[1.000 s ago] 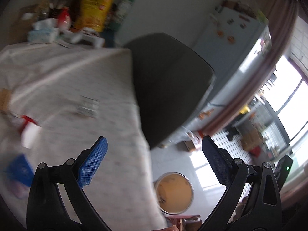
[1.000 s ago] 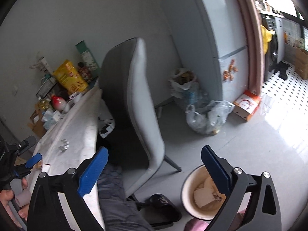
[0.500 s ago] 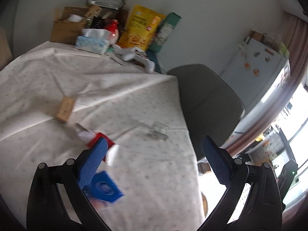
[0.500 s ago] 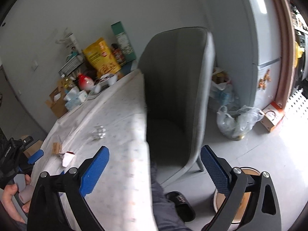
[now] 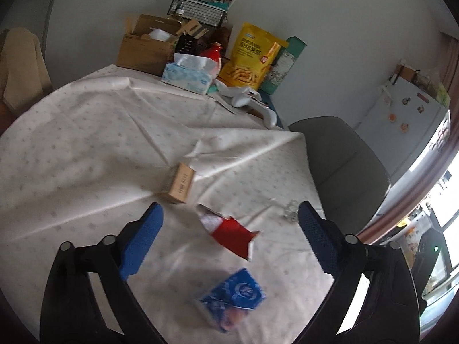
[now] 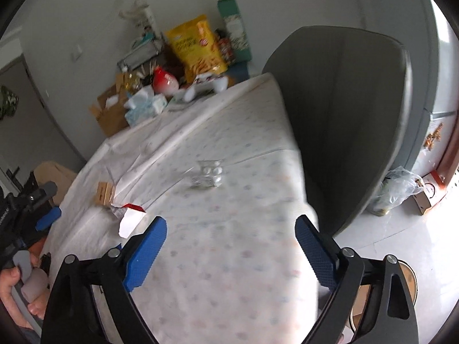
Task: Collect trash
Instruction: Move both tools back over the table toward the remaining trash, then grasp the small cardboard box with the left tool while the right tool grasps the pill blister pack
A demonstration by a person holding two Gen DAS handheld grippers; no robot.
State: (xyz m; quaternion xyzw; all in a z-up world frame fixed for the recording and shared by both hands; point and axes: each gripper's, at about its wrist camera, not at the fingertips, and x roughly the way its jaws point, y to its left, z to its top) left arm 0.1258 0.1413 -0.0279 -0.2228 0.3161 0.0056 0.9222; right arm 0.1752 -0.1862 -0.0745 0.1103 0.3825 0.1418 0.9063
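On the white tablecloth (image 5: 94, 132) lie a tan small box (image 5: 179, 183), a torn red packet (image 5: 232, 236), a blue packet (image 5: 235, 298) and a clear plastic blister (image 5: 291, 210). My left gripper (image 5: 229, 209) hovers above the red packet, its jaws wide and closing with nothing gripped. In the right wrist view the blister (image 6: 208, 175) lies ahead of my right gripper (image 6: 231, 223), whose jaws are also wide, closing and empty. The tan box (image 6: 103, 193) and the red packet (image 6: 130, 218) sit to its left, near the left gripper (image 6: 47, 218) and the hand (image 6: 11, 283) holding it.
At the back of the table stand a cardboard box (image 5: 143, 48), a tissue box (image 5: 188, 76), a yellow snack bag (image 5: 252, 57) and a green carton (image 5: 282, 66). A grey chair (image 6: 344, 114) flanks the table's right edge. A round bin (image 6: 407, 281) and a plastic bag (image 6: 398, 186) are on the floor.
Both views have swung left from the chair, floor and bin onto the table. The red and blue packets now lie between the left jaws; the blister is centred ahead of the right gripper.
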